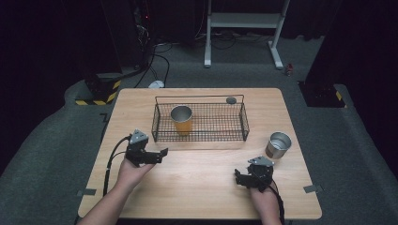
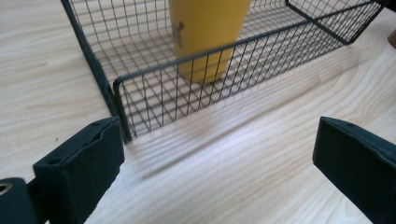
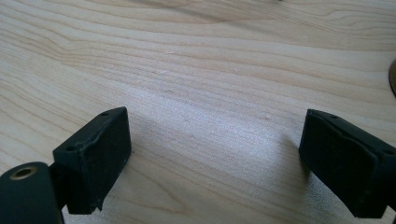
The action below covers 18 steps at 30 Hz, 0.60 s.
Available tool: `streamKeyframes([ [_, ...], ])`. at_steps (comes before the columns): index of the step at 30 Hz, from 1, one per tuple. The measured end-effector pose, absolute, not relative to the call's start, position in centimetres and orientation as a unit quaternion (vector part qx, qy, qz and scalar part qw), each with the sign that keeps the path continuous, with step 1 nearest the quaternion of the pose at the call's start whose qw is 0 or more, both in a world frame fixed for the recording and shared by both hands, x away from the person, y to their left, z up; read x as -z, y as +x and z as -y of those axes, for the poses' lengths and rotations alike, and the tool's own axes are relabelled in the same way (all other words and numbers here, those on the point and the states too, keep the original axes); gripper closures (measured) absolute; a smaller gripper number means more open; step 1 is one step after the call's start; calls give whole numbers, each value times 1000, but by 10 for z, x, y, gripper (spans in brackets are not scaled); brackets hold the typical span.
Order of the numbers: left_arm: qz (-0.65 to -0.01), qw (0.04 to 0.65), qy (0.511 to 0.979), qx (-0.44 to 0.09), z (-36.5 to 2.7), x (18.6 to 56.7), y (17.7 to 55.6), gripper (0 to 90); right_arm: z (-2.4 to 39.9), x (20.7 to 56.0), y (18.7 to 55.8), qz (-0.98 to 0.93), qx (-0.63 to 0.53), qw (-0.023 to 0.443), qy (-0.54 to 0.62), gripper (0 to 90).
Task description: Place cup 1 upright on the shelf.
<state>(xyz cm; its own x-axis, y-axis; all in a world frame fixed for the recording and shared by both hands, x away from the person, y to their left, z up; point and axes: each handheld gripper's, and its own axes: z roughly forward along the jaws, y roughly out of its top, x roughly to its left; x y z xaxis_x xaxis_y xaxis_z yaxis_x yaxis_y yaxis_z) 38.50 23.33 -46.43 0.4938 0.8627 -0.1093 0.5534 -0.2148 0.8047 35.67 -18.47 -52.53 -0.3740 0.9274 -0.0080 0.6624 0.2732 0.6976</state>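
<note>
Nearest the person, the right gripper [image 1: 245, 176] hovers over the bare pale wooden table [image 1: 202, 187], jaws spread wide with nothing between them. The left gripper [image 1: 159, 153] sits farther forward, jaws likewise wide apart and empty, facing the near left corner of the black wire-mesh basket [image 2: 140, 100]. Inside that basket, toward its left end, stands an upright tall yellow-orange cup [image 1: 181, 120] with a silvery metal rim and a smooth, slightly tapering wall. Right of the basket stands a short silver metal cup [image 1: 279, 145].
</note>
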Motion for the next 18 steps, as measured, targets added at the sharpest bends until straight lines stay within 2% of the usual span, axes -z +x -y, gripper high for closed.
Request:
streamKeyframes([
  [4, -464, 411, 766, -168, -239, 470, 380, 39, 184, 525, 357, -768, -310, 215, 518, 91],
  [18, -470, 376, 782, -163, -259, 500, 354, 40, 184, 525, 356, -769, -308, 218, 516, 95],
])
